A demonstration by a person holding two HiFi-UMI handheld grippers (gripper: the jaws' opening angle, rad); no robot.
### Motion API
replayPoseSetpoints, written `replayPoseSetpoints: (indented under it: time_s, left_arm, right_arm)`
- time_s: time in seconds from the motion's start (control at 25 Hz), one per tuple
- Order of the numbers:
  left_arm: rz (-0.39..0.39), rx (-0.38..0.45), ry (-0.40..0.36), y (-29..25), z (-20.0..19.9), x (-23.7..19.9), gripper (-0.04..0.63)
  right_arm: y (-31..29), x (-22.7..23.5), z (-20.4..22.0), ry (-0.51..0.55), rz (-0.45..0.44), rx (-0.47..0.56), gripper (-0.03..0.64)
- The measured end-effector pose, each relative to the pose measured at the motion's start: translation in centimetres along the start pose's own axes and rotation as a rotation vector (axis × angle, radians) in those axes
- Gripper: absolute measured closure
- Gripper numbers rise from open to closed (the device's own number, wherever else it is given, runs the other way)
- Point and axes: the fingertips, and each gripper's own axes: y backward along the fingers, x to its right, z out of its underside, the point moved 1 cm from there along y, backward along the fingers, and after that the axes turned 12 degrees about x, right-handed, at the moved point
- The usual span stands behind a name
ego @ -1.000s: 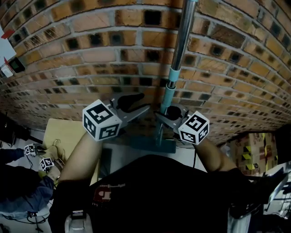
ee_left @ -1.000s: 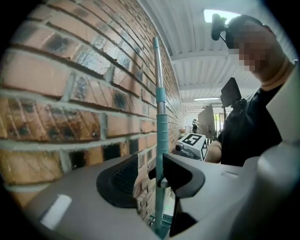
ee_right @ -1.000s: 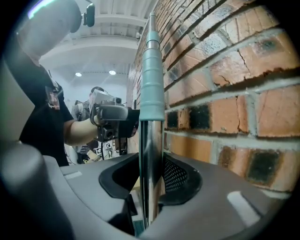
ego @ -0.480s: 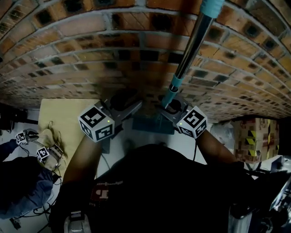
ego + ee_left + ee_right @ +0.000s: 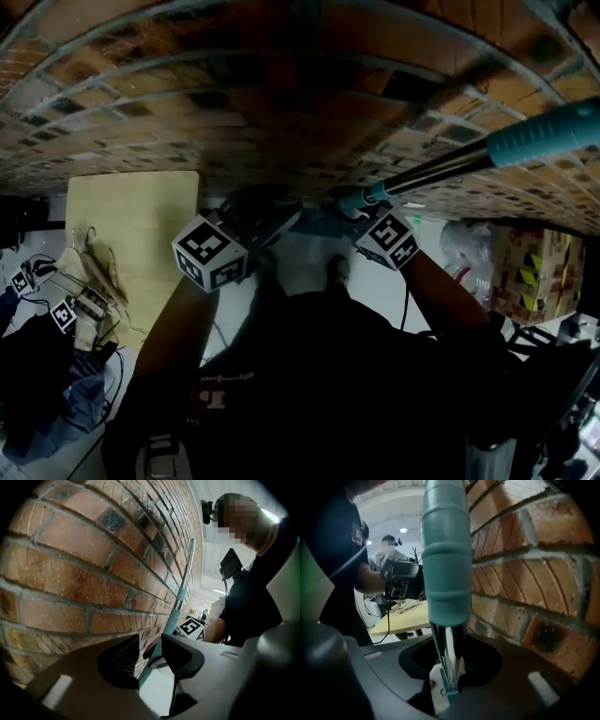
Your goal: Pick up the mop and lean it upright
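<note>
Lower than before: left gripper (image 5: 149, 654), right gripper (image 5: 450, 660); mop handle (image 5: 441, 169) tipped rightward along brick wall (image 5: 281, 94). Right jaws clamping handle; left jaws apart, just been closing, nothing gripped.

Jaws apart, empty, just narrowed, the left gripper (image 5: 149, 639) faces the mop handle (image 5: 186, 576) by a brick wall (image 5: 70, 573).

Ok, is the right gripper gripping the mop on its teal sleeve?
No: the right gripper is closed on the mop's bare metal pole, just short of the end of the teal sleeve.
</note>
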Motion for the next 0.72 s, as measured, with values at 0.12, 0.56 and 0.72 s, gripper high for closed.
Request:
replayPoseSetpoints:
  time_s: [0.12,0.56,0.72]
  left_arm:
    - [-0.009,-0.016,0.033,0.1,2.5,-1.1,0.445]
    - [-0.078,-0.120,0.125,0.5,14.1,-4.5,0.445]
    - [-0.113,-0.159,0.176,0.1,19.3,-5.0,0.481]
  right_arm:
    - [-1.0,0.5,2.8,0.011,-0.001,-0.039,0.477]
    - [-4.3,1.0,13.6,0.018,-0.011,-0.186,0.477]
    - [-4.7,1.2,18.3,0.015,-0.007,-0.249,0.477]
